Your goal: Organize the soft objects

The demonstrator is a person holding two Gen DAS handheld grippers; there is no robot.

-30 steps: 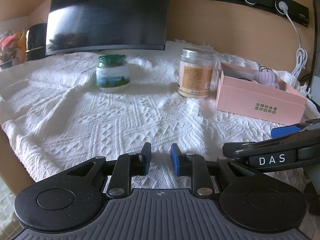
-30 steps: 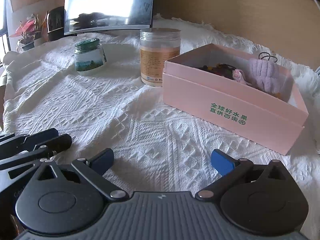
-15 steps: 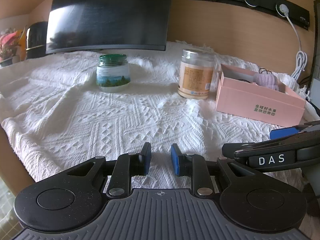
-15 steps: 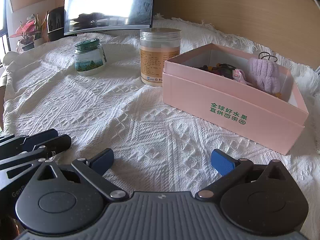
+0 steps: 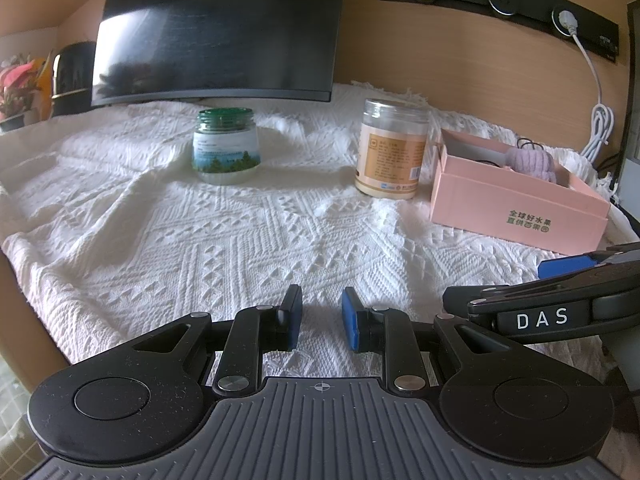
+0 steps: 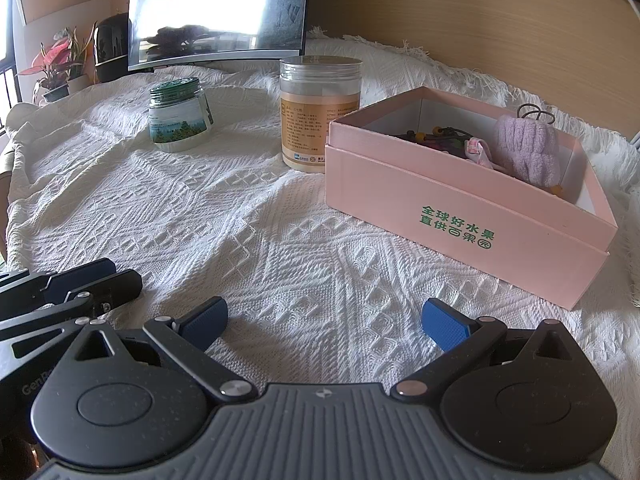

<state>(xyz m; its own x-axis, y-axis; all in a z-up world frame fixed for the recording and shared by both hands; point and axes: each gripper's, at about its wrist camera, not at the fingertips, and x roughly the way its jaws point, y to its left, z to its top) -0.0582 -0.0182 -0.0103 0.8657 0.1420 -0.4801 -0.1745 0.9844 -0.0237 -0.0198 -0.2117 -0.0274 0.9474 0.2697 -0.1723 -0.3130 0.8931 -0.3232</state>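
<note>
White knitted cloth (image 5: 224, 248) covers the whole surface under my two tongs, and nothing sits between either pair of fingers. My left gripper (image 5: 321, 312) has its blue pads drawn close with only a narrow gap between them, and through that gap I see bare cloth; the pads press on nothing. My right gripper (image 6: 325, 322) stands spread wide, its blue pads far apart and angled outward over the cloth, empty as well. Each tong shows in the other's view: the right one beside my left at the right edge, the left one low at the left edge of the right view.

Ahead and to the right sits the pink box (image 6: 452, 216), open at the top, with green characters on its front wall. Inside it lies a lilac fuzzy soft thing (image 6: 528, 152) against the far right end, next to a tangle of small dark items with beads (image 6: 436, 138). Just left of the box, nearly touching it, stands an upright orange-labelled jar (image 6: 320, 116). A green-lidded jar (image 6: 178, 116) stands farther left, well apart.
</note>
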